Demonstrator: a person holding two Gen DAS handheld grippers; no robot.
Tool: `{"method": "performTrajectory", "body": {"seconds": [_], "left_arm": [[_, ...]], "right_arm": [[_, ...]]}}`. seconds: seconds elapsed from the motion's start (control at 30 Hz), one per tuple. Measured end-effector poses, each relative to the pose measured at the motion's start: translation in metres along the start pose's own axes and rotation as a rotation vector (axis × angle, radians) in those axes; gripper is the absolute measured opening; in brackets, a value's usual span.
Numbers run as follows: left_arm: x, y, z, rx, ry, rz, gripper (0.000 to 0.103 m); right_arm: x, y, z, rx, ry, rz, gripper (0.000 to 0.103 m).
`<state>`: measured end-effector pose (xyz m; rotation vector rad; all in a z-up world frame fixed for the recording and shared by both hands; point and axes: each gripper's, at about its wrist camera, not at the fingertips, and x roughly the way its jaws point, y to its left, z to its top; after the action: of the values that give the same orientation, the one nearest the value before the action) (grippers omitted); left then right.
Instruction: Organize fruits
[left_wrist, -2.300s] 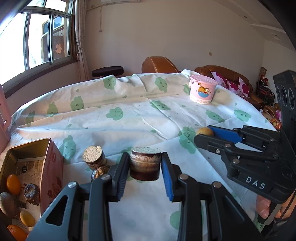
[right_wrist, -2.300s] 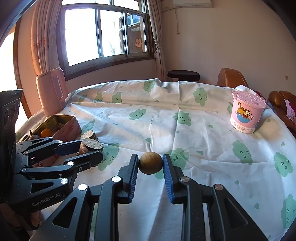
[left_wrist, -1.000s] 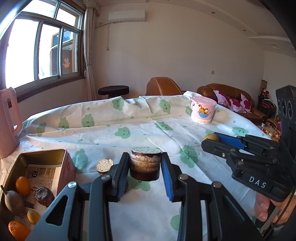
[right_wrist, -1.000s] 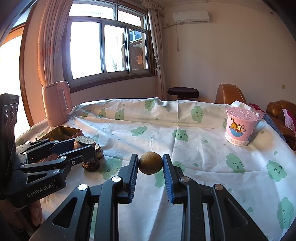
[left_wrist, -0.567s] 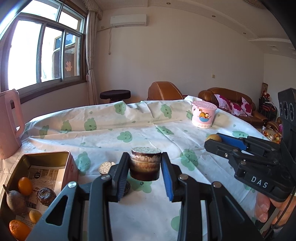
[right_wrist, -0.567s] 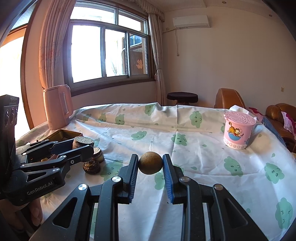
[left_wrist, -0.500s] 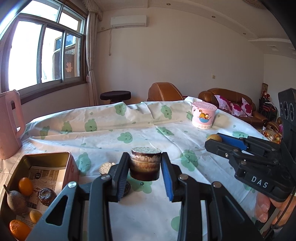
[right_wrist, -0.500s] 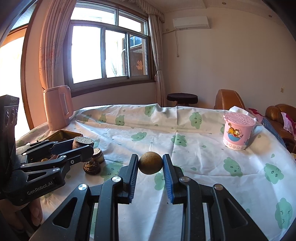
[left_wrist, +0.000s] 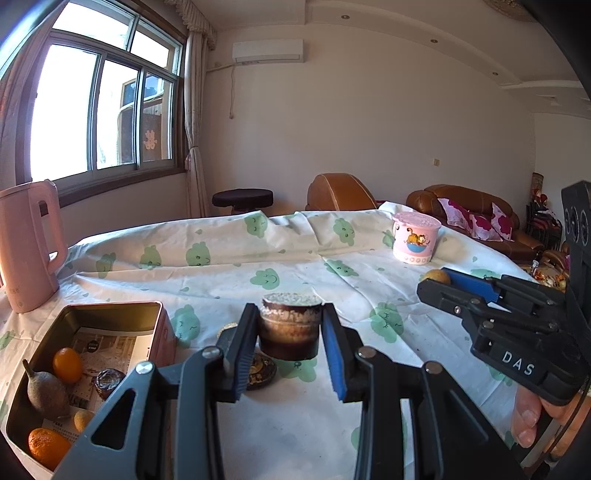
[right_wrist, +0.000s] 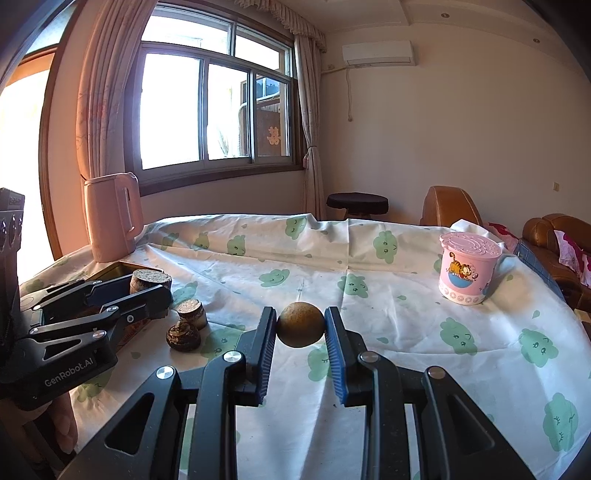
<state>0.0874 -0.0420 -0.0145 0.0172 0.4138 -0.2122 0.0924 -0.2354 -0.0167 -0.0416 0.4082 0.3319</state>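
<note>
My left gripper (left_wrist: 290, 334) is shut on a brown cylindrical block (left_wrist: 289, 328) with a pale grainy top and holds it above the table, right of the metal tin (left_wrist: 110, 314); it also shows in the right wrist view (right_wrist: 149, 282). My right gripper (right_wrist: 301, 326) is shut on a round brown fruit (right_wrist: 300, 324), held above the cloth; the fruit also shows in the left wrist view (left_wrist: 435, 276). The tin holds an orange fruit (left_wrist: 66, 364), a brown pear-shaped fruit (left_wrist: 47, 393), another orange (left_wrist: 46, 445) and a small yellow fruit (left_wrist: 83, 421).
A smaller cylinder (right_wrist: 191, 313) and a dark lumpy piece (right_wrist: 183, 336) lie on the cloth beside the tin. A pink kettle (right_wrist: 112, 218) stands at the far left, a pink lidded cup (right_wrist: 467, 271) at the far right. Sofa and stool stand behind the table.
Both grippers have risen and levelled out with their loads held; the table objects sit lower in view. The tin and kettle have come further into the left wrist view.
</note>
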Motion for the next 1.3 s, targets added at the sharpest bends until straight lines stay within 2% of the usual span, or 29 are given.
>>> {"method": "performTrajectory", "body": {"seconds": [0.4, 0.83, 1.3], "left_arm": [[-0.028, 0.027, 0.004, -0.010, -0.031, 0.073, 0.036], [-0.040, 0.083, -0.005, -0.086, 0.001, 0.178, 0.036], [-0.048, 0.126, -0.018, -0.139, 0.033, 0.251, 0.036]], "right_arm": [[0.000, 0.040, 0.018, -0.040, -0.015, 0.083, 0.029], [0.016, 0.101, 0.034, -0.123, -0.014, 0.181, 0.029], [0.033, 0.154, 0.037, -0.178, 0.000, 0.270, 0.029]]}}
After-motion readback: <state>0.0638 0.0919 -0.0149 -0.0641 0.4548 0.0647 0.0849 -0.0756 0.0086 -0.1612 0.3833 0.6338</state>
